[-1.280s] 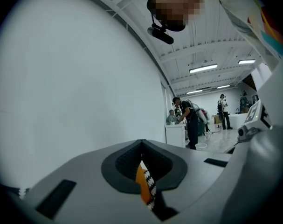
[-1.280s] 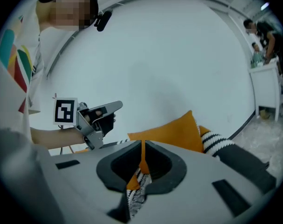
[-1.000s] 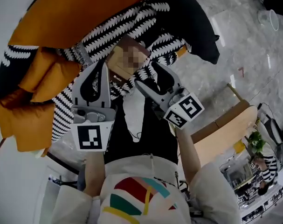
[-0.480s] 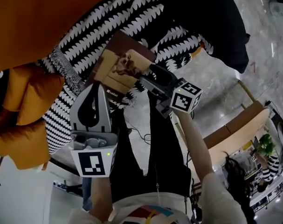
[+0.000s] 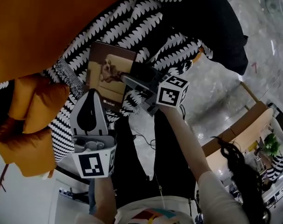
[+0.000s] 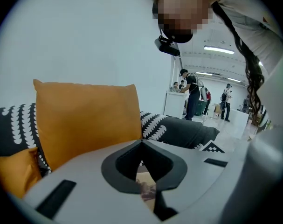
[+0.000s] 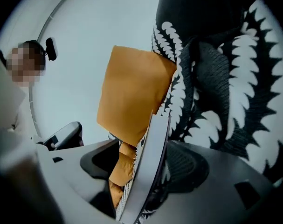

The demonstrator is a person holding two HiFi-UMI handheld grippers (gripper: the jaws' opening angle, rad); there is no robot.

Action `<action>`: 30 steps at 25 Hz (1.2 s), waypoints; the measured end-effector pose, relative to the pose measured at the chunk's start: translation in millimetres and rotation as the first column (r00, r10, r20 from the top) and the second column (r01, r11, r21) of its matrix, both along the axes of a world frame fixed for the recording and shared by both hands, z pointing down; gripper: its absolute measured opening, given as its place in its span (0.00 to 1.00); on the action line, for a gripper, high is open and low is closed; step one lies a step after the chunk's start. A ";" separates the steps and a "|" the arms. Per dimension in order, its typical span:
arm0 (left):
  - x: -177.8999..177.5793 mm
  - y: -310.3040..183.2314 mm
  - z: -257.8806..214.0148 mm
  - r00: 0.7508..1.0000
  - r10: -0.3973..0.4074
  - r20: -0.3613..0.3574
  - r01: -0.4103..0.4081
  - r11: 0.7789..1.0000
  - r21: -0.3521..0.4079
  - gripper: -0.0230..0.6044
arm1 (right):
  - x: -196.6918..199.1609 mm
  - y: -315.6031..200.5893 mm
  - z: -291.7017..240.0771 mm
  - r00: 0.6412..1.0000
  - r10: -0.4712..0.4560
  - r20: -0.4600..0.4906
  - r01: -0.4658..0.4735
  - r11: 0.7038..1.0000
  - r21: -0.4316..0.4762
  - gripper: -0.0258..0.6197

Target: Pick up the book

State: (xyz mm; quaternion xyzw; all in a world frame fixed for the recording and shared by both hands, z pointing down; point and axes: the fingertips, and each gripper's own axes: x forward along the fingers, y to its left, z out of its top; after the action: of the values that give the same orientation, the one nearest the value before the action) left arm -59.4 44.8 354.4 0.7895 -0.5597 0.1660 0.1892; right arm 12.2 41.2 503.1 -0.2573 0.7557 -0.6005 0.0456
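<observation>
The left gripper (image 5: 91,97) hangs nearest, its jaws closed together on nothing. Beyond it, the right gripper (image 5: 130,80) is clamped on the book (image 5: 106,71) at its right edge, over the black-and-white throw (image 5: 146,17). The book looks thin, light and fairly stiff. A deeper bite on that edge would likely stop it tilting or slipping.
</observation>
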 end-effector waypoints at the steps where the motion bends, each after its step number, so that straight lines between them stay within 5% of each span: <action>1: 0.9 -7.0 -8.5 1.000 0.000 0.028 0.001 0.999 -0.032 0.04 | -11.1 -6.3 -9.9 0.999 0.002 0.051 0.000 0.999 -0.042 0.54; 4: -11.8 -12.1 -46.9 0.989 0.011 0.147 0.013 0.987 -0.161 0.05 | -65.9 5.5 -50.0 0.973 -0.007 0.230 0.058 0.975 -0.214 0.54; 8: -23.0 -3.4 -12.7 0.999 -0.023 0.026 0.023 1.000 -0.005 0.04 | -95.7 9.5 -16.9 0.974 -0.222 0.046 0.224 0.974 -0.046 0.54; 12: -48.4 20.9 -4.6 0.999 -0.054 0.007 0.054 0.998 0.016 0.04 | -133.4 55.7 1.0 0.948 -0.317 0.027 0.318 0.942 -0.104 0.53; 15: -59.2 23.3 -5.1 0.997 -0.078 0.021 0.078 0.997 0.016 0.04 | -139.8 70.2 8.7 0.943 -0.332 0.014 0.330 0.932 -0.152 0.28; 23: -101.9 39.7 -0.8 0.990 -0.135 0.041 0.134 0.991 0.020 0.04 | -150.2 73.0 7.3 0.954 -0.298 -0.031 0.292 0.947 -0.130 0.27; 30: -118.4 45.5 -18.9 0.979 -0.181 0.090 0.180 0.984 0.019 0.04 | -165.2 47.1 -43.4 0.953 -0.290 -0.090 0.295 0.955 0.041 0.26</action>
State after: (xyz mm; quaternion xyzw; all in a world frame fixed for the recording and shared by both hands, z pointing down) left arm -177.8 90.3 335.5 0.7282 -0.6379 0.1811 0.1733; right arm -153.0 88.4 459.7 -0.1660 0.8027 -0.5688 -0.0684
